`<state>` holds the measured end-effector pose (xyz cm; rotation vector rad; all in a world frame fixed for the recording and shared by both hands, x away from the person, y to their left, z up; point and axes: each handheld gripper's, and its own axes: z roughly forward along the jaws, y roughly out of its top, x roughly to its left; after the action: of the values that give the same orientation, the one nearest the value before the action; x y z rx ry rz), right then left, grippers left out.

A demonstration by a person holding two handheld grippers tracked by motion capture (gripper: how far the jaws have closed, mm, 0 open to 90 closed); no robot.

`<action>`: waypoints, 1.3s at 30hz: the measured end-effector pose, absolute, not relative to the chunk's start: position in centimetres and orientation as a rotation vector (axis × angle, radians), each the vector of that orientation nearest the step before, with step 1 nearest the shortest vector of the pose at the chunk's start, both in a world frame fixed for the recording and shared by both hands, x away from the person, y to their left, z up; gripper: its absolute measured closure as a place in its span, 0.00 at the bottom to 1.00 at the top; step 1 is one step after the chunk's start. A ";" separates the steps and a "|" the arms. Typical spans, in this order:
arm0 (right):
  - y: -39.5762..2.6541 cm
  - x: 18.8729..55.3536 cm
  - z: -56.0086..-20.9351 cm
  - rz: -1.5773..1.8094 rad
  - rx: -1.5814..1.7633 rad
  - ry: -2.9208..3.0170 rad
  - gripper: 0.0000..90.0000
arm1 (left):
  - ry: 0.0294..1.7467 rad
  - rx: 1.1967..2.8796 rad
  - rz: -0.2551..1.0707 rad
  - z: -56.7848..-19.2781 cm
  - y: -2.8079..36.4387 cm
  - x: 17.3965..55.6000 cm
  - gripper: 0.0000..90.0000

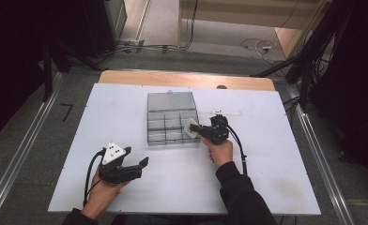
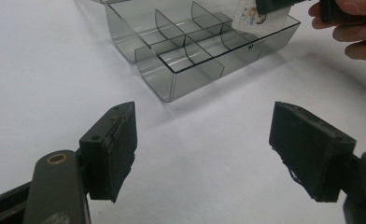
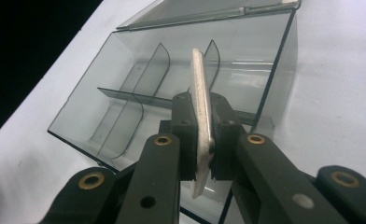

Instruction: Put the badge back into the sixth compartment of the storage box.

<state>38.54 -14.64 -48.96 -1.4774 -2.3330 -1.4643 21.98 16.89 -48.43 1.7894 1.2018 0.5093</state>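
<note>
A clear grey compartment box (image 1: 165,125) (image 2: 172,70) (image 3: 111,88) lies in the middle of the white table, its lid (image 1: 171,100) folded back flat. My right gripper (image 1: 195,128) (image 3: 202,136) is shut on a flat white card (image 1: 189,126) (image 2: 247,14) (image 3: 199,79), held edge-up over the box's near right compartment. My left gripper (image 1: 137,156) (image 2: 203,149) hovers open above the table, nearer the person and left of the box, with nothing between its pads (image 2: 116,144).
A thin white strip (image 1: 226,112) lies on the table just right of the box. The table's wooden far edge (image 1: 187,78) has a small dark thing (image 1: 222,86) on it. Cables run over the floor beyond.
</note>
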 end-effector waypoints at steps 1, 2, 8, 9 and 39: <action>-14.6 38.5 -49.0 -1.461 -1.476 -2.338 0.90 | 1.201 1.789 0.509 -48.4 16.9 22.0 0.26; -14.6 38.5 -49.0 -1.461 -1.474 -2.341 0.90 | 1.202 1.789 0.509 -48.4 16.9 22.0 0.26; -14.2 38.4 -49.0 -1.457 -1.461 -2.357 0.90 | 1.201 1.794 0.506 -48.5 16.8 22.0 0.26; -14.1 38.3 -49.1 -1.449 -1.461 -2.367 0.90 | 1.202 1.793 0.505 -48.5 16.8 22.0 0.26; -14.9 37.4 -47.3 -1.529 -1.486 -2.510 0.57 | 1.204 1.798 0.499 -48.7 16.7 22.0 0.26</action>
<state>37.36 -14.85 -47.29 -1.4860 -2.5100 -1.5291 21.97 16.66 -48.67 1.7980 1.2035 0.4989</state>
